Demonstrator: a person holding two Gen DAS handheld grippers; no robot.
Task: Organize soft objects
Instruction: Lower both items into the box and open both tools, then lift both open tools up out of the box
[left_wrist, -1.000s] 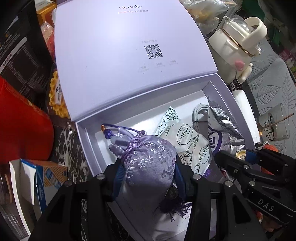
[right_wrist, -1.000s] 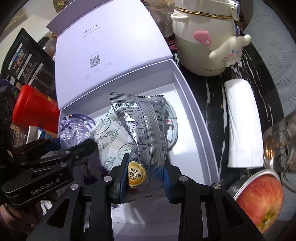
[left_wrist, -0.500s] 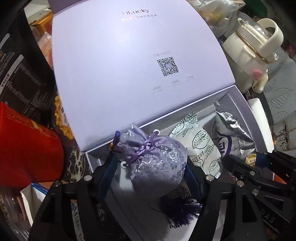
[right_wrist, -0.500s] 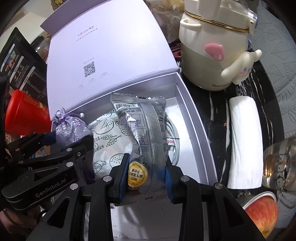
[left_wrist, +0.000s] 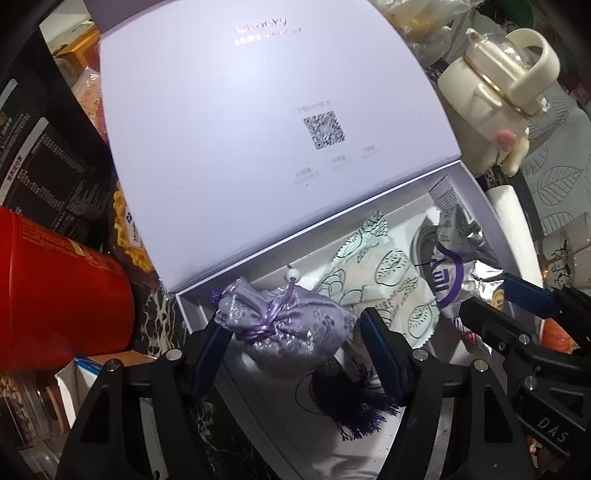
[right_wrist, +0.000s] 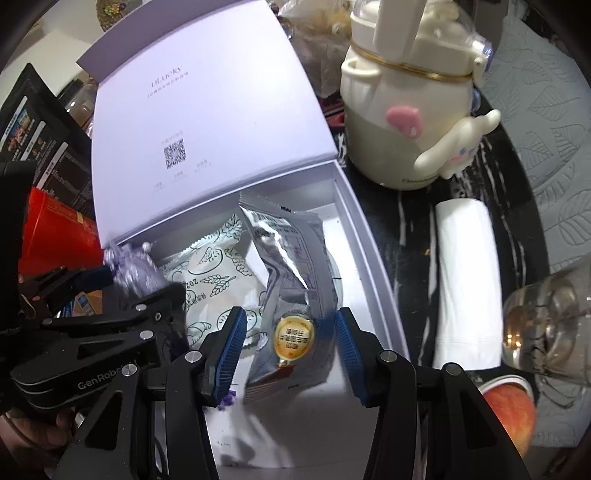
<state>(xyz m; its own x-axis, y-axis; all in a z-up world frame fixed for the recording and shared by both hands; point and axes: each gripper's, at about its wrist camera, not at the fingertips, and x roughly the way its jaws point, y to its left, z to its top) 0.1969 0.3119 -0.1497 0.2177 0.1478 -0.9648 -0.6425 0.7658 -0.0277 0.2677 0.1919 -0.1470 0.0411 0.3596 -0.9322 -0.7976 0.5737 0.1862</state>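
Releasing both drops | my left gripper (left_wrist: 291, 332) jaws just opened, pouch (left_wrist: 284, 328) loose between them at box (left_wrist: 491, 221) left end | my right gripper (right_wrist: 290, 345) just opening, clear of silver packet (right_wrist: 288, 280), long axis running toward the lid, right side of box | lift straight up

The lilac brocade pouch (left_wrist: 291, 325) — drawstring knotted, dark tassel trailing — lies slumped in the open box's corner between the left fingers (left_wrist: 380, 350), clear of both pads. The silver snack packet (right_wrist: 291, 291), crinkled and slightly raised, sits between the right fingers (right_wrist: 231, 345) — untouched — overlapping a white leaf-printed packet (right_wrist: 212, 273).
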